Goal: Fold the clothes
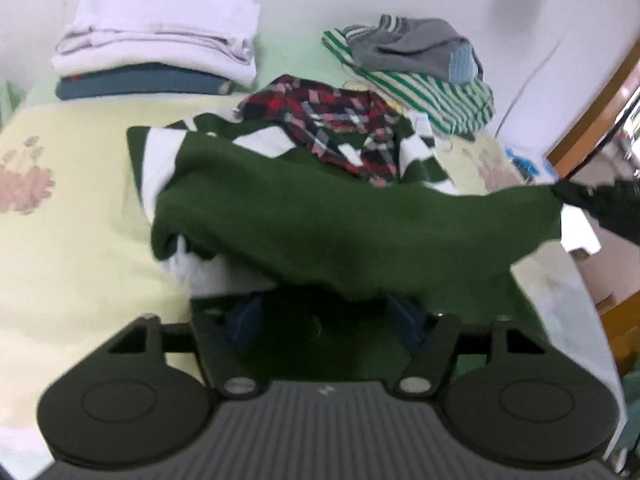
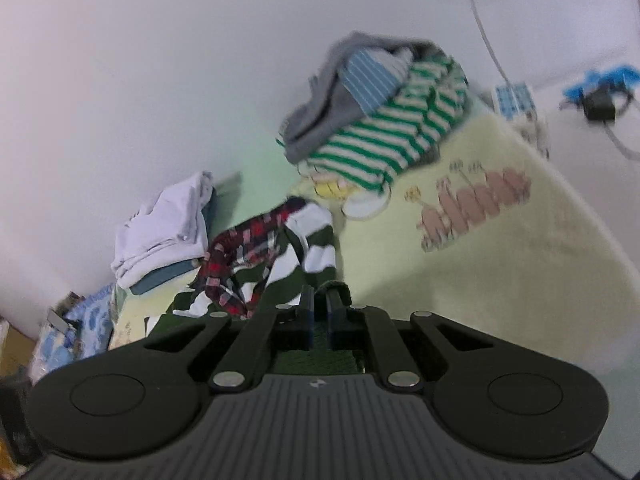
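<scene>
A dark green garment with white stripes lies on the bed, its near part lifted and stretched. My right gripper is shut on a fold of the green garment; in the left wrist view the right gripper pulls one corner up at the right. My left gripper stands open, its blue pads wide apart, with the garment's hem draped over the fingertips and hiding them. A red plaid shirt lies crumpled on the garment's far part.
A folded stack, white on blue, sits at the back left by the wall. A loose pile of green-striped and grey clothes sits at the back right. The pale yellow printed blanket covers the bed. Wooden furniture stands at the right.
</scene>
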### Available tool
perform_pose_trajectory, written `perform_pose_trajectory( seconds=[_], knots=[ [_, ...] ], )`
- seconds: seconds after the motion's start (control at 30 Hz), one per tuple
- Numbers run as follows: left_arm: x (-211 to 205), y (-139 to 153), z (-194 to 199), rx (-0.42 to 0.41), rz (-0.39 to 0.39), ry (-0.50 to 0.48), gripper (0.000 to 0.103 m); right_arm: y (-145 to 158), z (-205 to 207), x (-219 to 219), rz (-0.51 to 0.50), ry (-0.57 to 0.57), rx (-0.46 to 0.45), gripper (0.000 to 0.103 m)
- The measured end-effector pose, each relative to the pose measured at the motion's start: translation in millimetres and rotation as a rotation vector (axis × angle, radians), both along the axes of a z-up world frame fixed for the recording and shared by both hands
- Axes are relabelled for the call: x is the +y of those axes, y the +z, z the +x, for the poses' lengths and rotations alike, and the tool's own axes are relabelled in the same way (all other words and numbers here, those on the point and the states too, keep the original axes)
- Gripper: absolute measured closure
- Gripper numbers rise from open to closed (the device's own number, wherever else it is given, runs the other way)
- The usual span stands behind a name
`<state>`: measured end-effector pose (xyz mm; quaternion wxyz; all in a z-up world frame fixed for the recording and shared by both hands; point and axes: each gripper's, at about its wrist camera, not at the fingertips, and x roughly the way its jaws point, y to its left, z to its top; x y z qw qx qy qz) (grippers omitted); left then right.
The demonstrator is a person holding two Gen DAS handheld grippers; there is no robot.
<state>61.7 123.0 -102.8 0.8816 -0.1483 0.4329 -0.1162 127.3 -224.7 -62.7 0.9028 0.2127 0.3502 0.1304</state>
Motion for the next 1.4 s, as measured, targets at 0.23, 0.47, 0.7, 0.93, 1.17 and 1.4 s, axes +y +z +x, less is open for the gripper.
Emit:
perform_pose_trajectory(
  seconds=[0.23, 0.47, 0.7, 0.93, 1.17, 1.4],
  knots=[
    [12.6, -2.8, 34.7, 0.012, -0.096, 0.057, 0.034, 14.7, 9.2, 2.2, -0.059, -0.030, -0.034, 0.097],
    [12.9, -2.4, 51.9, 0.035, -0.193, 0.098, 0.103, 45.9, 32.0, -6.9, -0.091, -0.068, -0.092, 0.098],
    [-33.3, 26.6, 55.2, -0.032, -0.201, 0.036, 0.103, 79.2, 40.9, -34.9, -0.111, -0.122, -0.199, 0.098],
    [-85.3, 24.5, 62.1, 0.000, -0.210, -0.022, 0.103, 78.8, 46.9, -76.3, -0.146, -0.188, -0.209, 0.098],
    [-113.6, 19.7, 65.8, 0.022, -0.186, -0.021, 0.103, 61.8, 54.0, -103.4, -0.151, -0.210, -0.191, 0.099],
    [-135.1, 16.5, 63.7, 0.012, -0.172, -0.047, 0.102, 52.2, 41.9, -127.2, -0.148, -0.247, -0.253, 0.099]
  ],
)
